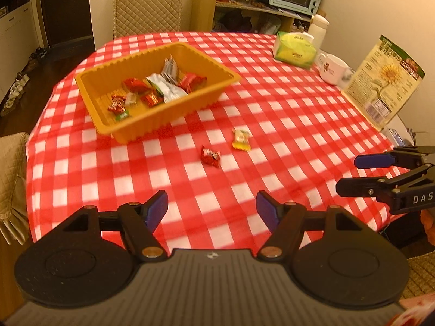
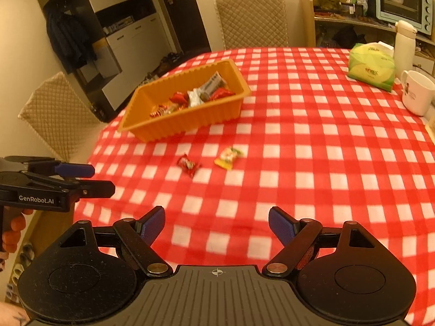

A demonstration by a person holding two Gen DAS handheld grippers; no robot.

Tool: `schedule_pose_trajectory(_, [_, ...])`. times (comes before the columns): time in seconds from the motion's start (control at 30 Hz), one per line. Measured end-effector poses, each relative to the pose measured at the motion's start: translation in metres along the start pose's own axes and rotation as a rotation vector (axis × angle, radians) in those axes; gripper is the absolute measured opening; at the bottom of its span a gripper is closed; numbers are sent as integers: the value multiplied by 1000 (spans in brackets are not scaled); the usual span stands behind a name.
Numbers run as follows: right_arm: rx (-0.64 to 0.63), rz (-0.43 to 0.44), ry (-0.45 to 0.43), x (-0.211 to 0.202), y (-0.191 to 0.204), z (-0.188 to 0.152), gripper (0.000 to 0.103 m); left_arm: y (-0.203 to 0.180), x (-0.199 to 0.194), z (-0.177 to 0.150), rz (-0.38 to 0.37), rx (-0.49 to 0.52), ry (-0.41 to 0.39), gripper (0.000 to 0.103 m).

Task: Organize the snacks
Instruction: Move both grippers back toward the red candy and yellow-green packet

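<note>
An orange tray (image 1: 217,66) (image 2: 217,110) on the red checked table holds several wrapped snacks, red, silver and green. Two snacks lie loose on the cloth in front of it: a red candy (image 1: 210,156) (image 2: 188,164) and a yellow packet (image 1: 241,139) (image 2: 228,157). My left gripper (image 1: 212,207) hovers over the near part of the table, open, nothing between its blue pads. My right gripper (image 2: 216,224) is open and empty too, short of both loose snacks. Each gripper shows at the side of the other's view: the right one (image 1: 348,174), the left one (image 2: 102,179).
A green tissue pack (image 1: 295,49) (image 2: 371,66), a white mug (image 1: 333,69) (image 2: 417,96) and a white flask (image 1: 318,28) (image 2: 405,43) stand at the far right. A printed bag (image 1: 383,81) leans at the right edge. Quilted chairs (image 1: 146,5) (image 2: 252,19) ring the table.
</note>
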State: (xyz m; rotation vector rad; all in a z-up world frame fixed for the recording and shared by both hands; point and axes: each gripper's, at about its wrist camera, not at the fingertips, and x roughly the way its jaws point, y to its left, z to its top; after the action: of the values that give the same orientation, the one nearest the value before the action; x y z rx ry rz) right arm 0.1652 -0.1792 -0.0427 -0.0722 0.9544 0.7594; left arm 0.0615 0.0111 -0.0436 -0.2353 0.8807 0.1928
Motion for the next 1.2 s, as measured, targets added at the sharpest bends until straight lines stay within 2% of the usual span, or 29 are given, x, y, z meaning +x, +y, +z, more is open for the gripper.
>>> schedule_pose_trajectory(0.53, [-25,-24,90,-4,1,-36,83,-29,-1,-31,-22,9,55,70])
schedule_pose_trajectory(1.2, [-31,-34,104,6,10,-35,83,-27,4,-31,-18,10,68,70])
